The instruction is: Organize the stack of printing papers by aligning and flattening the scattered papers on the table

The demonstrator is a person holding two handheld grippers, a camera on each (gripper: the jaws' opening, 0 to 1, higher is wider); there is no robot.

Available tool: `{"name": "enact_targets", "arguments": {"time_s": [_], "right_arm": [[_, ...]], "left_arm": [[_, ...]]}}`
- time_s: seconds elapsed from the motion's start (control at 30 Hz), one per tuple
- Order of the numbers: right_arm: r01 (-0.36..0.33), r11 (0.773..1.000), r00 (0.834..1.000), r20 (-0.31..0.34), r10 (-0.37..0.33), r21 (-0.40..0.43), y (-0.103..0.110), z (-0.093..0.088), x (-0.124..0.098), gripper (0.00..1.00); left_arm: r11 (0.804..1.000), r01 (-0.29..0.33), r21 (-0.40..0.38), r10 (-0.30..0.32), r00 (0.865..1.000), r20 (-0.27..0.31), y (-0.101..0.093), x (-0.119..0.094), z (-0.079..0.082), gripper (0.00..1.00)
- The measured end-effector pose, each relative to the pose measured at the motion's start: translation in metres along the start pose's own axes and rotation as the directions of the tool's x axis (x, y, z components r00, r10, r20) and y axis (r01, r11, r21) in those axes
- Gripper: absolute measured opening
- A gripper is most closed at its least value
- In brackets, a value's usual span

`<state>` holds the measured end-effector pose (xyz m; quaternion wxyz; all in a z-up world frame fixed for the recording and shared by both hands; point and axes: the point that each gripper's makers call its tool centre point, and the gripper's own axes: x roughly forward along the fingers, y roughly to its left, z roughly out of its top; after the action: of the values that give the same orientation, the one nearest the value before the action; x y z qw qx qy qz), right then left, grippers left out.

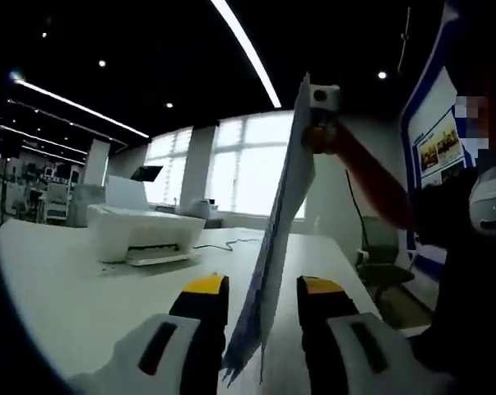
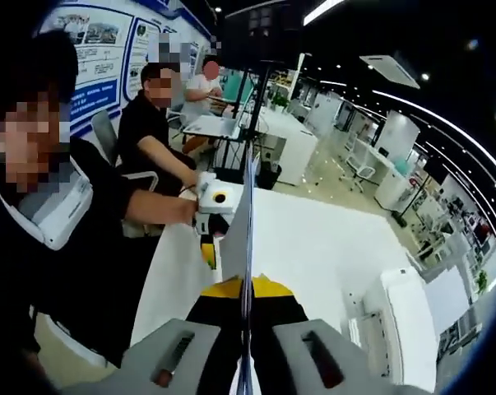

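One paper stack (image 1: 268, 247), two grippers: left (image 1: 262, 298), right (image 2: 246, 290). One white printer (image 1: 141, 229), one table (image 1: 50, 288). Three people by the wall, one office chair (image 1: 383, 255).

a white table (image 1: 58, 288) carries a white printer (image 1: 145, 233), which sits flat on the tabletop. a thin cable (image 1: 231, 243) trails across the surface just beside the printer. in the right gripper view the printer (image 2: 400, 325) lies near the table's (image 2: 313, 239) far edge.
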<state>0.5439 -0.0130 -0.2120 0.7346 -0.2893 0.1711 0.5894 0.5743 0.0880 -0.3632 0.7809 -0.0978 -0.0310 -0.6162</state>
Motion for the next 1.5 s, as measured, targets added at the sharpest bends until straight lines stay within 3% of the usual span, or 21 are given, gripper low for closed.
{"name": "enact_targets", "arguments": {"time_s": [0.13, 0.23, 0.37, 0.43, 0.47, 0.53, 0.57, 0.67, 0.73, 0.8, 0.93, 1.0, 1.07, 1.1, 1.23, 1.5], "right_arm": [[0.012, 1.0, 0.999, 0.046, -0.012, 0.011, 0.0, 0.001, -0.007, 0.0], [0.005, 0.999, 0.991, 0.137, -0.01, 0.036, 0.003, 0.01, -0.016, 0.0], [0.005, 0.998, 0.976, 0.215, -0.017, 0.059, 0.005, 0.014, -0.025, 0.0], [0.006, 0.997, 0.967, 0.254, -0.026, 0.077, 0.005, 0.012, -0.027, 0.0], [0.005, 0.996, 0.96, 0.277, -0.03, 0.089, 0.005, 0.011, -0.028, 0.0], [0.002, 0.994, 0.946, 0.323, -0.038, 0.111, 0.005, 0.009, -0.031, 0.0], [-0.004, 0.992, 0.941, 0.336, -0.038, 0.123, 0.006, 0.005, -0.032, 0.0], [-0.006, 0.987, 0.917, 0.395, -0.059, 0.163, 0.006, -0.012, -0.036, 0.0], [-0.009, 0.983, 0.9, 0.43, -0.073, 0.185, 0.009, -0.024, -0.035, 0.0], [-0.006, 0.979, 0.879, 0.468, -0.092, 0.203, 0.01, -0.037, -0.035, 0.0], [-0.002, 0.971, 0.821, 0.555, -0.135, 0.239, 0.018, -0.06, -0.03, 0.0], [0.01, 0.97, 0.813, 0.563, -0.149, 0.242, 0.02, -0.071, -0.027, 0.0], [0.035, 0.968, 0.799, 0.575, -0.176, 0.248, 0.024, -0.087, -0.021, 0.0], [0.053, 0.97, 0.783, 0.593, -0.189, 0.238, 0.025, -0.089, -0.019, 0.0], [0.126, 0.964, 0.764, 0.598, -0.244, 0.233, 0.037, -0.106, -0.004, 0.0], [0.16, 0.948, 0.716, 0.629, -0.303, 0.274, 0.054, -0.135, 0.018, 0.0]], "left_arm": [[1.0, 0.015, -0.022, -0.014, 0.999, 0.05, -0.005, 0.0, 0.001, 0.4], [0.999, 0.02, -0.051, -0.015, 0.996, 0.087, -0.007, 0.001, 0.0, 0.41], [0.998, 0.047, -0.044, -0.038, 0.981, 0.19, -0.011, 0.001, 0.022, 0.4], [0.996, 0.078, -0.031, -0.068, 0.966, 0.248, -0.017, -0.001, 0.037, 0.35], [0.997, 0.078, -0.012, -0.072, 0.967, 0.244, -0.018, -0.001, 0.039, 0.32], [0.997, 0.077, 0.027, -0.081, 0.968, 0.237, -0.02, -0.002, 0.043, 0.15], [0.995, 0.092, 0.047, -0.1, 0.971, 0.217, -0.022, -0.002, 0.042, 0.07], [0.988, 0.146, 0.041, -0.151, 0.974, 0.166, -0.032, -0.003, 0.042, 0.07], [0.991, 0.128, 0.031, -0.131, 0.982, 0.137, -0.03, -0.003, 0.043, 0.06], [0.993, 0.112, 0.048, -0.115, 0.991, 0.067, -0.027, -0.003, 0.039, 0.06], [0.992, 0.094, 0.082, -0.091, 0.995, -0.037, -0.026, -0.002, 0.035, 0.06], [0.993, 0.086, 0.087, -0.079, 0.994, -0.074, -0.025, -0.003, 0.033, 0.06], [0.993, 0.074, 0.092, -0.061, 0.989, -0.131, -0.023, -0.004, 0.03, 0.06], [0.992, 0.07, 0.102, -0.054, 0.987, -0.152, -0.022, -0.005, 0.028, 0.06], [0.993, 0.07, 0.097, -0.047, 0.975, -0.217, -0.023, -0.01, 0.021, 0.06], [0.987, 0.052, 0.152, 0.004, 0.939, -0.345, -0.026, -0.018, 0.005, 0.06]]}}
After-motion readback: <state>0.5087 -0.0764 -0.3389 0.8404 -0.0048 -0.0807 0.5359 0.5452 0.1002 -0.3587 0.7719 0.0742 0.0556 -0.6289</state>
